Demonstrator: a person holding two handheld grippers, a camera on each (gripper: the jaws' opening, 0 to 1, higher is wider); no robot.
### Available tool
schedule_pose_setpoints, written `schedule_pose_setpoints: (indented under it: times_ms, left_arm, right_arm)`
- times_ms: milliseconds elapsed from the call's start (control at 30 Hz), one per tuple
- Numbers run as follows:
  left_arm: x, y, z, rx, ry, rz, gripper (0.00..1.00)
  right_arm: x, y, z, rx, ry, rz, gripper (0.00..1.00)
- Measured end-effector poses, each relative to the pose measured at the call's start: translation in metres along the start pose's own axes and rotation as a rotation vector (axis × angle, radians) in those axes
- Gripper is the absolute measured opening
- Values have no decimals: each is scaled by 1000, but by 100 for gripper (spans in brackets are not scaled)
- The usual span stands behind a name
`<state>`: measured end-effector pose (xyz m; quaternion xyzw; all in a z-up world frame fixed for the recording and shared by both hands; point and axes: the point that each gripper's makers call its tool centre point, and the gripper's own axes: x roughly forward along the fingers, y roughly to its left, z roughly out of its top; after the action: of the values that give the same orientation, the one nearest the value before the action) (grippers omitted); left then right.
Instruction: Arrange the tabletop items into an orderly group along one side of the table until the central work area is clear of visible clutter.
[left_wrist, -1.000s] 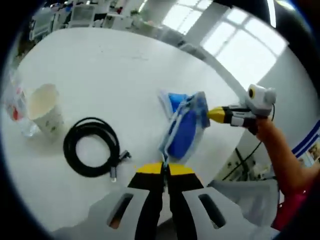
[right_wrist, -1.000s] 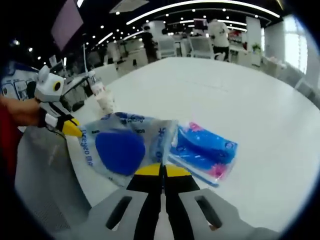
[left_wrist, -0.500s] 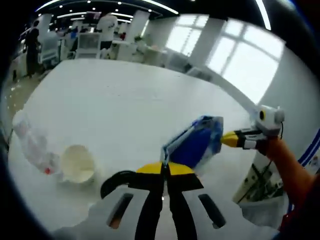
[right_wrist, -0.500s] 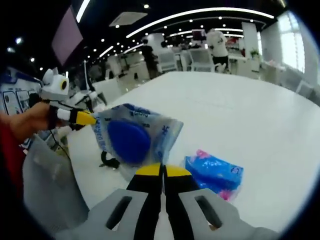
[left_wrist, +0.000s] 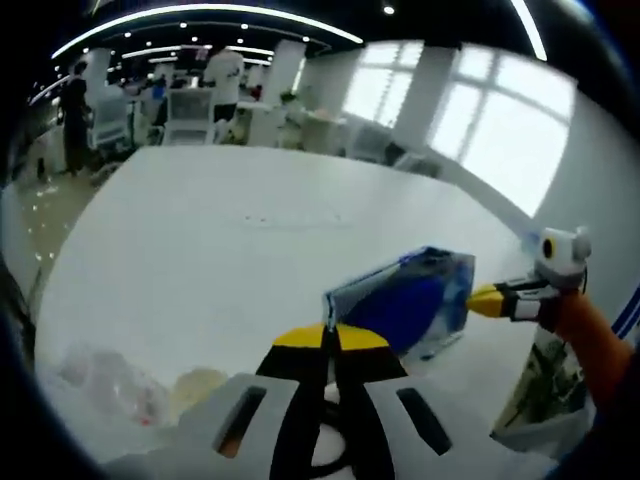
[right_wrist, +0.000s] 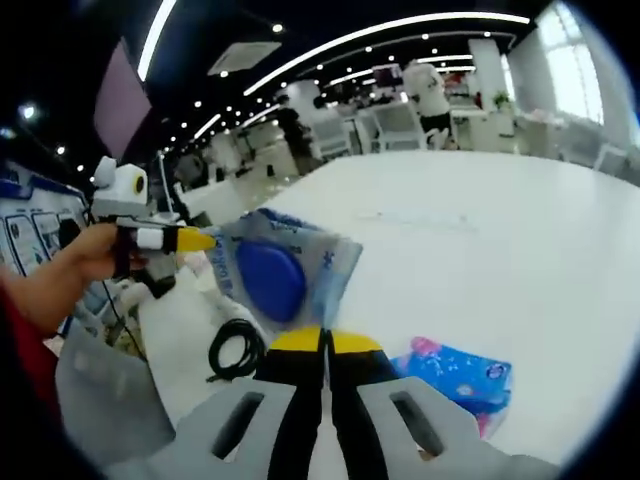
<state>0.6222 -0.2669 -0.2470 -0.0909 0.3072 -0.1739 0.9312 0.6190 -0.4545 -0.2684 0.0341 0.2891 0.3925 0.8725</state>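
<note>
Clear crinkly plastic, a blue oval pad inside: one see-through pouch (left_wrist: 405, 305), up in the air above the white counter (left_wrist: 200, 230), stretched between two grippers. Left gripper (left_wrist: 330, 335) pinching one corner, jaws pressed together on the film; right gripper (right_wrist: 322, 340) clamped on the opposite edge, jaws likewise closed on it. Same pouch (right_wrist: 275, 275) in the right gripper view, held off the counter with the left gripper's yellow tip at its far corner.

Handles light and floppy, by the look of it: thin film, likely slick, no stiffness of its own, sagging unless kept taut. Best taken at the sealed edges or corners, as now; a pinch on the middle would likely just bunch the film around the pad. Hardly fragile, though a hard pull from both sides could tear a seam.

Counting what else lies below: one blue and pink packet (right_wrist: 450, 375) flat on the counter near the right gripper; one coiled black cable (right_wrist: 235, 350) beneath the pouch; one paper cup (left_wrist: 195, 385) low in the left gripper view; one clear plastic bottle (left_wrist: 105, 375) lying just beside the cup. Five items, four on the counter.
</note>
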Motion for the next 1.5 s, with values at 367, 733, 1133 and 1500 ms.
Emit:
schedule_pose_setpoints:
  times_ms: [367, 733, 1133, 1500]
  left_arm:
    - [34, 34, -5, 84, 141, 93, 0]
    - [60, 43, -24, 142, 257, 123, 0]
    - [80, 56, -32, 229, 364, 168, 0]
    - [88, 61, -48, 313, 452, 180, 1]
  right_arm:
    - [39, -9, -3, 63, 79, 17, 1]
    - [63, -30, -26, 114, 207, 3, 1]
    - [86, -41, -40, 114, 307, -18, 2]
    - [94, -46, -53, 12, 376, -51, 3]
